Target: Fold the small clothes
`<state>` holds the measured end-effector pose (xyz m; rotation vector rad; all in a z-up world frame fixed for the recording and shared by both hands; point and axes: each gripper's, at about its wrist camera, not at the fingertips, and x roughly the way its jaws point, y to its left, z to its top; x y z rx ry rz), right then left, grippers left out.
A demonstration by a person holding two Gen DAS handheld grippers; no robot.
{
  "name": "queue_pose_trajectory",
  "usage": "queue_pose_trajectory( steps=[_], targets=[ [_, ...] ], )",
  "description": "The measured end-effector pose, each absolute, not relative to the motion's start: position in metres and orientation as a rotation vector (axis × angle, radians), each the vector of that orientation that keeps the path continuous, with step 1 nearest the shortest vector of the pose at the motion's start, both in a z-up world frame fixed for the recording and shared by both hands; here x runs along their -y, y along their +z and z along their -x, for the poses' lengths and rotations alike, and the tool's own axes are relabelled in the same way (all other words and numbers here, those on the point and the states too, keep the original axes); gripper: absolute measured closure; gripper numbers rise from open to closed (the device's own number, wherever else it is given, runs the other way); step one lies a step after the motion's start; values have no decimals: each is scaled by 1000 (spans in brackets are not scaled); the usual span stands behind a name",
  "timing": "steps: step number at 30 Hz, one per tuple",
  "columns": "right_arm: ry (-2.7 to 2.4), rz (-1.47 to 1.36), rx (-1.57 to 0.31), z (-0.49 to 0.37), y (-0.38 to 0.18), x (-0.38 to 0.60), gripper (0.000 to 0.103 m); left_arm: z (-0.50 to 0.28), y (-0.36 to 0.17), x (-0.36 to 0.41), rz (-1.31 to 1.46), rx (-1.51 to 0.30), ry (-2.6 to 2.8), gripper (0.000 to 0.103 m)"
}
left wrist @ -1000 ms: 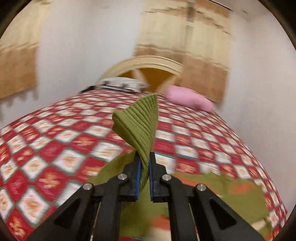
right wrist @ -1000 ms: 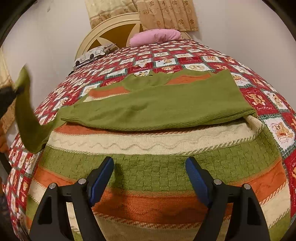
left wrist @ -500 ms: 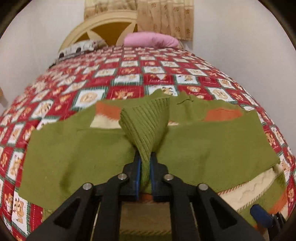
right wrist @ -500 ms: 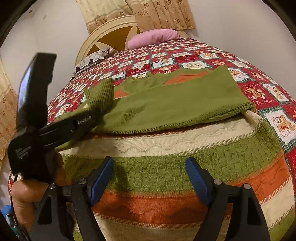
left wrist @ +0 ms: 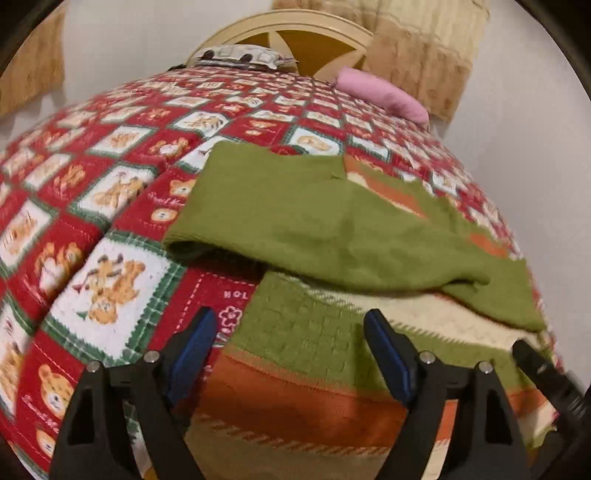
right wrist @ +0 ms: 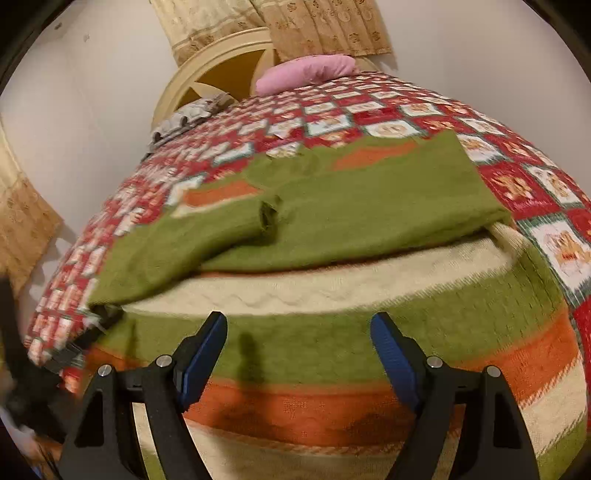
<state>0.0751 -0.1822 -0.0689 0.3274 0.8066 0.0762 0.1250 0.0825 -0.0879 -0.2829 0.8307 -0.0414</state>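
Note:
A small knitted sweater (right wrist: 332,332) with green, orange and cream stripes lies flat on the bed; it also shows in the left wrist view (left wrist: 314,369). Both green sleeves (right wrist: 369,206) are folded across its chest, the left sleeve (left wrist: 295,221) lying on top with its cuff (right wrist: 269,216) near the middle. My left gripper (left wrist: 288,350) is open and empty over the sweater's lower left edge. My right gripper (right wrist: 299,350) is open and empty above the sweater's lower stripes.
The bed has a red patchwork quilt (left wrist: 103,229) with bear panels. A pink pillow (right wrist: 306,72) and a grey patterned pillow (right wrist: 188,116) lie by the cream headboard (left wrist: 291,29). White walls and tan curtains (right wrist: 314,22) stand behind.
My left gripper let go of the green sleeve cuff, opened, and drew back to the left. The sleeve now lies folded across the sweater. The right gripper barely moved.

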Motion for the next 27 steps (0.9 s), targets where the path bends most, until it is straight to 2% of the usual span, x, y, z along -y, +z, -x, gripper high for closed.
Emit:
queue_pose_trajectory(
  steps=[4, 6, 9, 11, 15, 19, 24, 27],
  targets=[
    [92, -378, -730, -102, -31, 187, 23, -129, -92, -77, 302, -835, -19, 17],
    [104, -372, -767, -131, -29, 185, 23, -127, -91, -77, 299, -829, -24, 13],
    [86, -312, -892, -179, -55, 166, 23, -129, -93, -79, 323, -828, -47, 8],
    [102, -296, -937, -190, -72, 155, 32, -127, -93, -85, 343, -824, -57, 7],
    [75, -119, -924, -194, -76, 129, 86, -128, -93, -89, 366, -819, -60, 7],
    [76, -62, -872, -195, -51, 122, 95, -127, -93, -94, 401, -808, -70, 7],
    [115, -35, -689, -189, 28, 121, 97, -128, -94, -95, 416, -803, -65, 7],
    [123, -6, -574, -178, 79, 118, 102, -127, -94, -100, 441, -794, -62, 7]
  ],
)
